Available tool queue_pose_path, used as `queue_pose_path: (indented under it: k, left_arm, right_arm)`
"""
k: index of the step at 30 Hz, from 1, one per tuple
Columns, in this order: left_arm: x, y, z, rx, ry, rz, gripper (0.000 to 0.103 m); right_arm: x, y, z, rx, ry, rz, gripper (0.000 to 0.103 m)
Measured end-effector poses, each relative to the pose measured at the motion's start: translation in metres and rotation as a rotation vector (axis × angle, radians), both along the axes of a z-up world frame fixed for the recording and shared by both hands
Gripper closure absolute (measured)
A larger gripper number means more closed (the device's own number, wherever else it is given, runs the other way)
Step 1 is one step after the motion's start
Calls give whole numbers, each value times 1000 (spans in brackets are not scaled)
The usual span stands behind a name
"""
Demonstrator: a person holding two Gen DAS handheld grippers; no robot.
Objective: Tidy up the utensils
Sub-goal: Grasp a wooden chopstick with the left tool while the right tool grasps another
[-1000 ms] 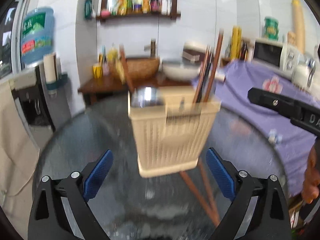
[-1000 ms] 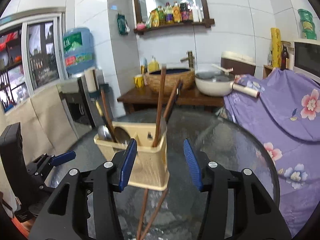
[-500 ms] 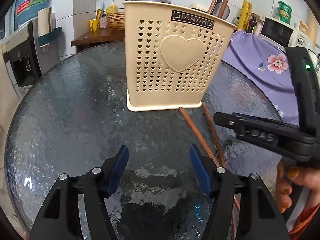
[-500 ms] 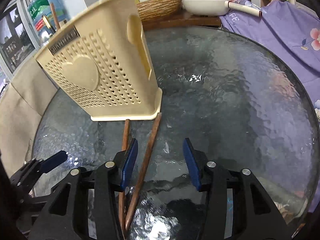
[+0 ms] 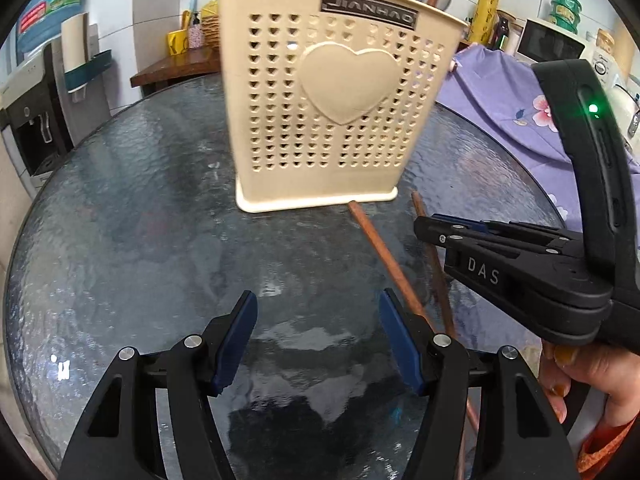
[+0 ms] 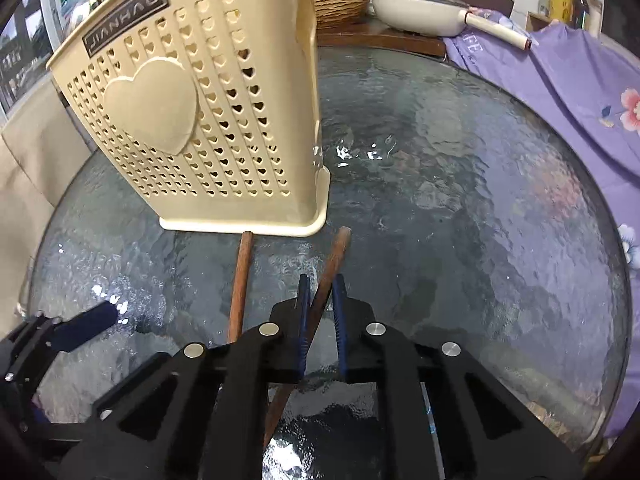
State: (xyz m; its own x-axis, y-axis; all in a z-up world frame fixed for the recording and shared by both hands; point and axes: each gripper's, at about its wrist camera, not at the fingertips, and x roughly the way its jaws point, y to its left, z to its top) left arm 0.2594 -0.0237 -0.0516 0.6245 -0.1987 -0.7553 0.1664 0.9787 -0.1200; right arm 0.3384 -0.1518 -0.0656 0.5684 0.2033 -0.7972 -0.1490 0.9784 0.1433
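Note:
A cream heart-pattern utensil holder stands on the round glass table, with a spoon and brown sticks poking out of its top. Two brown chopsticks lie on the glass in front of it. My right gripper is down on the right-hand chopstick, jaws closing with their blue pads pressed on its shaft. The other chopstick lies free beside it. My left gripper hovers open over bare glass, left of both chopsticks, with nothing between its fingers.
A person's hand holds the right gripper's handle. Purple floral cloth drapes beyond the table's right edge. A white pan and a wicker basket sit on a wooden counter behind. A water dispenser stands at the left.
Both grippers dropped toward the table and tipped downward. The left jaws narrowed from wide open. The right jaws closed onto the right-hand chopstick.

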Motion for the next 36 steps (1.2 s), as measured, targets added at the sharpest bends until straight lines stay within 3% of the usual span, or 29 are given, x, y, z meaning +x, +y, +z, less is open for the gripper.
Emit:
queue_pose_path:
  k: [15, 25, 32, 36]
  left_arm:
    - [17, -29, -6, -4, 36, -28, 45]
    - [23, -61, -5, 67, 36, -82, 51]
    - [24, -69, -7, 144, 19, -103, 80]
    - [28, -59, -4, 131, 34, -104, 87]
  right_arm:
    - [-17, -42, -6, 195, 43, -46, 92]
    - [-10, -43, -7, 219, 60, -42, 93]
    - [-9, -50, -6, 216, 63, -49, 93]
    - [-6, -51, -5, 210, 67, -46, 93]
